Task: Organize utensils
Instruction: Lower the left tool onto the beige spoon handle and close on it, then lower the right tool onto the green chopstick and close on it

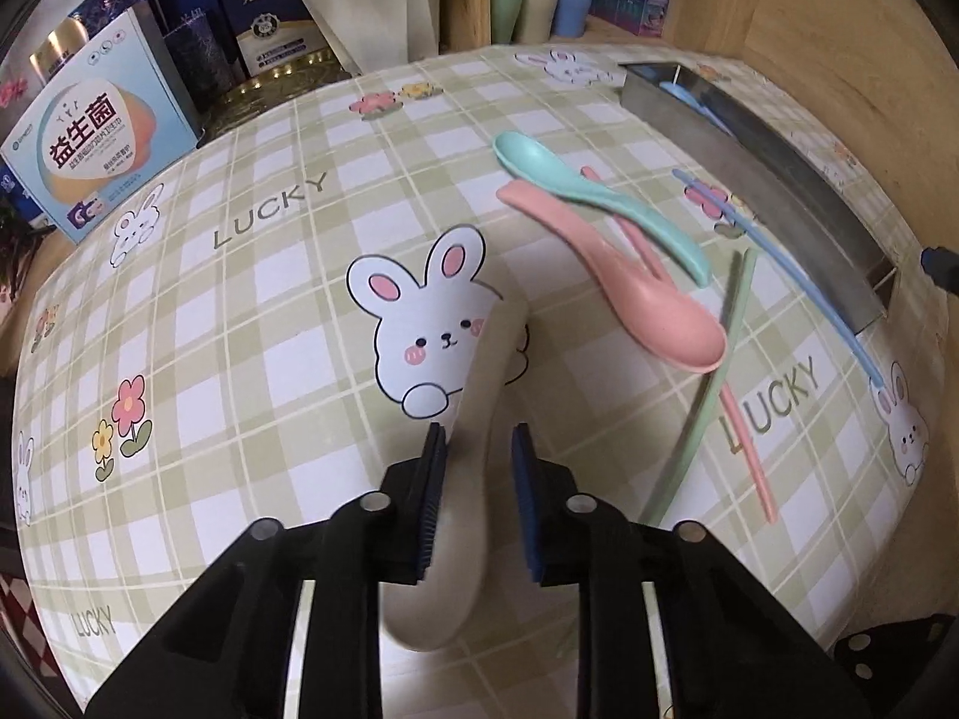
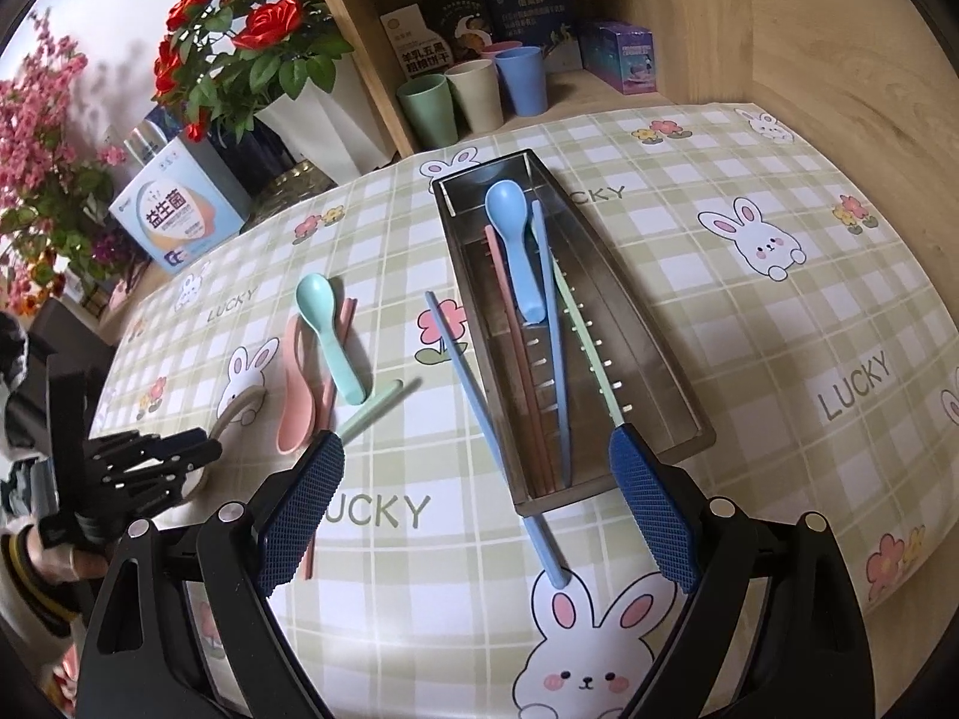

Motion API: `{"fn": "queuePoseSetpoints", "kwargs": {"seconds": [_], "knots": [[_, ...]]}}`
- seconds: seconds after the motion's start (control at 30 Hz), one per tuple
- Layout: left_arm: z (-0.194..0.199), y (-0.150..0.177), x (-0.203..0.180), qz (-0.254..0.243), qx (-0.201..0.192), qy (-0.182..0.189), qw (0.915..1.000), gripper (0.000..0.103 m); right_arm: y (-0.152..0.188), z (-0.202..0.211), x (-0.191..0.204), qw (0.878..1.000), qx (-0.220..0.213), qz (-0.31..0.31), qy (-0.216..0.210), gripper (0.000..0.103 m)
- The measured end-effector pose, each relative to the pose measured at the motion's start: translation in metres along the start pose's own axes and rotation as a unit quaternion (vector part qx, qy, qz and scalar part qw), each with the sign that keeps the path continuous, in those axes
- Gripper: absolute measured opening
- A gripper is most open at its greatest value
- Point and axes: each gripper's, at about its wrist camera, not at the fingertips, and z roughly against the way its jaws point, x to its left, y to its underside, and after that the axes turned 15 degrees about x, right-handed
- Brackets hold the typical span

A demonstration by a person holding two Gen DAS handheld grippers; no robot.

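Plastic of the cream spoon (image 1: 479, 419) looks light, stiff and smooth, so I judge it can slip or turn between the pads if it is taken at the round bowl. It lies on the checked tablecloth (image 1: 240, 299), between the fingers of the left gripper (image 1: 478, 461), with its handle pointing away; whether the pads already press it I cannot tell. The narrow handle seems the better place to hold. The right gripper (image 2: 476, 467) is spread wide with nothing in it, above the near end of the metal tray (image 2: 659, 353), where a blue spoon (image 2: 515, 251) and chopsticks lie.
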Motion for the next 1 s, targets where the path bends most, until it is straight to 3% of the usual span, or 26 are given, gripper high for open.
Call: {"fn": "queuePoseSetpoints", "kwargs": {"seconds": [0.2, 0.5, 0.63, 0.83, 1.0], "knots": [[-0.011, 0.0, 0.005, -0.003, 0.018, 0.003, 0.9998, 0.015, 0.0, -0.004, 0.003, 1.0, 0.003, 0.002, -0.001, 0.087], [-0.012, 0.001, 0.013, 0.033, 0.004, 0.018, 0.9993, 0.008, 0.003, -0.009, 0.004, 1.0, 0.013, 0.005, -0.006, 0.087], [-0.009, 0.011, 0.024, 0.088, -0.001, 0.051, 0.9948, 0.008, 0.005, -0.012, 0.009, 1.0, 0.023, 0.015, -0.013, 0.074], [-0.002, 0.044, 0.039, 0.167, -0.007, 0.061, 0.984, 0.008, 0.007, -0.025, 0.021, 0.998, 0.048, 0.029, -0.026, 0.059], [0.002, 0.07, 0.051, 0.202, -0.011, 0.083, 0.9757, 0.008, 0.006, -0.048, 0.041, 0.995, 0.083, 0.038, -0.044, 0.043]]}}
